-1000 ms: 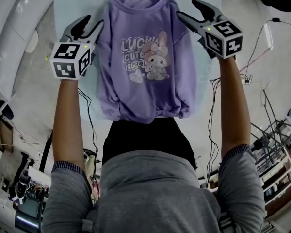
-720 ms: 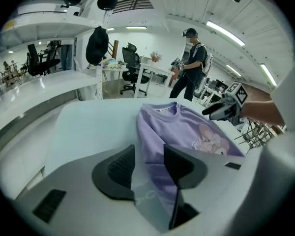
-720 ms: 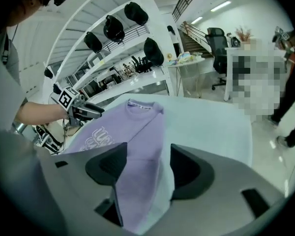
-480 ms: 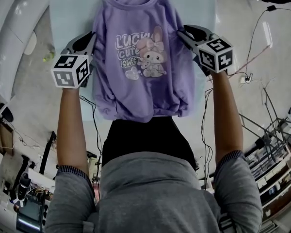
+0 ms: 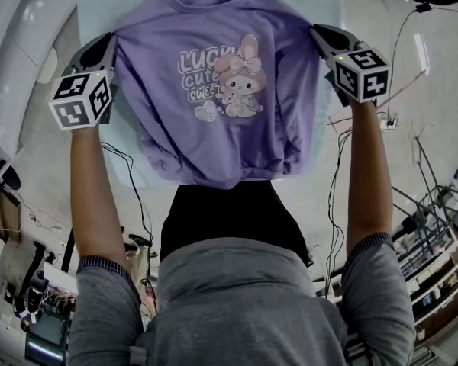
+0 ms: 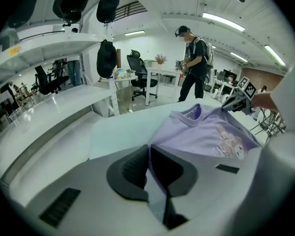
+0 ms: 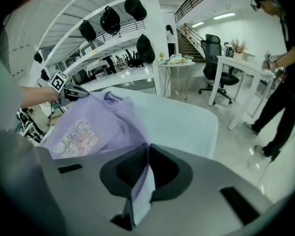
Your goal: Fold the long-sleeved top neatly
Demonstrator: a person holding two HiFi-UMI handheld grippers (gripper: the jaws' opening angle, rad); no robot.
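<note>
A soft lilac long-sleeved top [image 5: 229,105] (rabbit print) lies spread on a pale table [image 5: 327,2]. The left gripper [image 5: 109,43] and right gripper [image 5: 317,33], jaws just closed, each pinch its thin fabric edge.

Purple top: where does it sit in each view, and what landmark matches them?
Head view: purple top upper centre, spread on the pale table.
Left gripper view: right of centre, one edge running to bottom centre.
Right gripper view: left of centre, likewise.
Shared landmark: the bunny print, visible in all three.
</note>
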